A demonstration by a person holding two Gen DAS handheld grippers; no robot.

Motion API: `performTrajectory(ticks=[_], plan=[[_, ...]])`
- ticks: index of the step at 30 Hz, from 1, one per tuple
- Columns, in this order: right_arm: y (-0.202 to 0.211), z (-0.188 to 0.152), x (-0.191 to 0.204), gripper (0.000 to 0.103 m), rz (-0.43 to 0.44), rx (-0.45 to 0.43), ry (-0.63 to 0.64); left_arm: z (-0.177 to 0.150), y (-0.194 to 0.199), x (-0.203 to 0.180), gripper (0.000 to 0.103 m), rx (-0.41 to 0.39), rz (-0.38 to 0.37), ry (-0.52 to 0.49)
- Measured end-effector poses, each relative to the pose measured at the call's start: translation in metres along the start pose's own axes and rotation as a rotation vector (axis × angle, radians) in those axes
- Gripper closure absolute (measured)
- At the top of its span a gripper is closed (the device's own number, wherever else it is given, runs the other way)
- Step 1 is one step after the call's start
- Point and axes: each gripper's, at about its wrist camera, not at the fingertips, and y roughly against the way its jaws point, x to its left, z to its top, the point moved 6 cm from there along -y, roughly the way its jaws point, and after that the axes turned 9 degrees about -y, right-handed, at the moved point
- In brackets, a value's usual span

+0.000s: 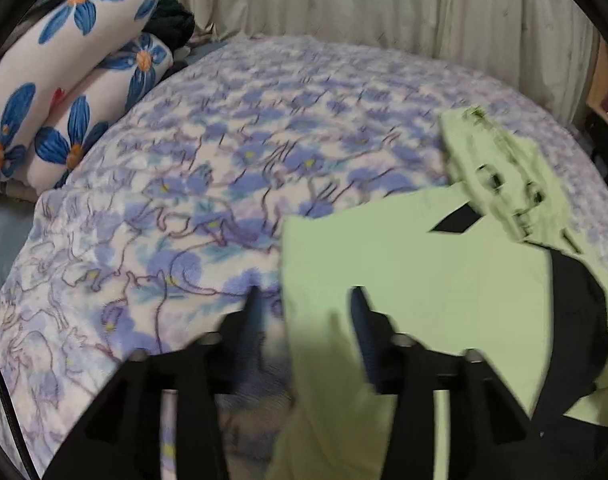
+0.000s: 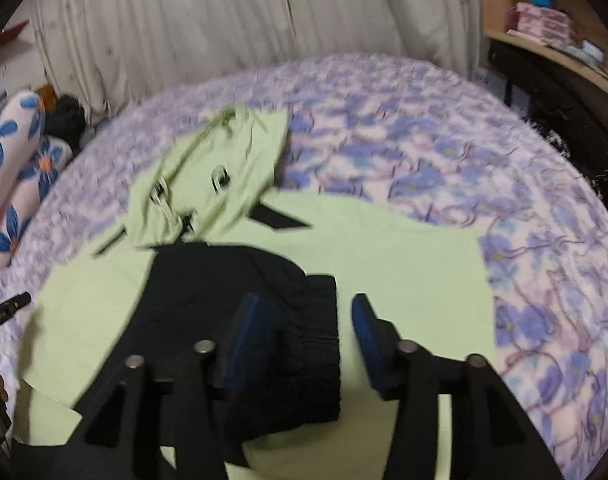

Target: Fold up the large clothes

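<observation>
A light green hooded garment (image 1: pixel 416 272) lies spread on the bed; it also shows in the right wrist view (image 2: pixel 404 256). Its hood (image 2: pixel 208 184) lies at the far end. A black sleeve (image 2: pixel 240 292) with a ribbed cuff (image 2: pixel 312 344) is folded across the body. My left gripper (image 1: pixel 304 300) is open above the garment's left edge, one finger over the blanket and one over the green cloth. My right gripper (image 2: pixel 304 308) is open, with the black cuff between its fingers. The left gripper's tip shows at the right wrist view's left edge (image 2: pixel 8 308).
The bed is covered with a purple floral blanket (image 1: pixel 208 168). Rolled white bedding with blue flowers (image 1: pixel 64 80) lies at the far left. A pale curtain (image 2: pixel 224 20) hangs behind the bed. A wooden shelf (image 2: pixel 552 40) stands at the far right.
</observation>
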Motion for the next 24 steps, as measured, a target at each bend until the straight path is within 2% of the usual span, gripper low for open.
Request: performTrajectory(ticks=[1,3,5,7,12,15,18,20,24], plan=[[0.005,0.001,0.007,0.048,-0.008,-0.011,0.003,0.002,0.011,-0.007,0.046,-0.029,-0.015,-0.002],[0.015,-0.002,0.019,0.045,-0.003,-0.01,0.002,0.004,0.028,-0.025,0.044,-0.052,-0.062,-0.008],[0.014,-0.007,0.038,0.045,0.05,0.021,-0.006,0.002,0.041,-0.049,0.044,-0.048,-0.117,-0.018],[0.013,-0.017,0.058,0.045,0.087,0.055,-0.002,-0.004,0.048,-0.07,0.044,-0.034,-0.138,-0.028],[0.006,-0.051,0.109,0.045,0.156,0.117,0.047,-0.031,0.05,-0.104,0.044,-0.014,-0.118,-0.021],[-0.004,-0.069,0.131,0.045,0.206,0.156,0.068,-0.056,0.033,-0.114,0.044,0.047,-0.135,0.008],[-0.019,-0.086,0.14,0.045,0.219,0.214,0.087,-0.077,0.008,-0.115,0.044,0.12,-0.1,0.001],[-0.029,-0.094,0.137,0.045,0.184,0.238,0.112,-0.081,-0.003,-0.106,0.045,0.13,-0.062,-0.005],[-0.043,-0.098,0.094,0.045,0.059,0.244,0.132,-0.079,-0.008,-0.083,0.045,0.108,-0.005,-0.017]])
